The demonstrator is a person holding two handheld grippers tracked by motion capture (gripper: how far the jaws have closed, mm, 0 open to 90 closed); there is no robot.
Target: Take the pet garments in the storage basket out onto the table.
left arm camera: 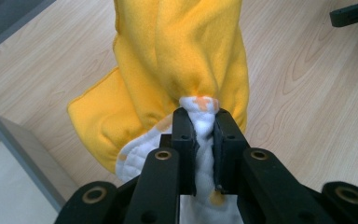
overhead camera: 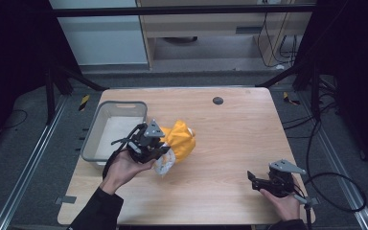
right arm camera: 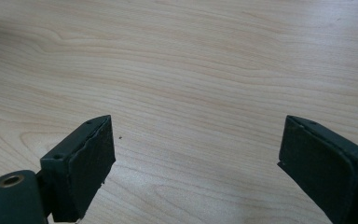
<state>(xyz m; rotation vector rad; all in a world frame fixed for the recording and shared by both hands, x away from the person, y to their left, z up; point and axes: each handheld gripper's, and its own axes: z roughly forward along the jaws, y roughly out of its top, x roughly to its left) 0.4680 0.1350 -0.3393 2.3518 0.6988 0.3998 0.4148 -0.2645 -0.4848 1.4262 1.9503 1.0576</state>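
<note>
Yellow cloth [left arm camera: 177, 51] bunches in the clamped left claw [left arm camera: 204, 122], hiding its folds; right claw [right arm camera: 196, 154] gapes empty.

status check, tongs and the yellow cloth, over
Left tongs shut on yellow cloth, beside grey bin. Right tongs open, nothing between them, over bare table. Nothing in the way.

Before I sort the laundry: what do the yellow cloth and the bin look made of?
Yellow cloth: soft fleece, going by its matte, fuzzy nap, with a white quilted lining pinched in the left claw. Bin: probably grey plastic, smooth with a moulded rim.
</note>
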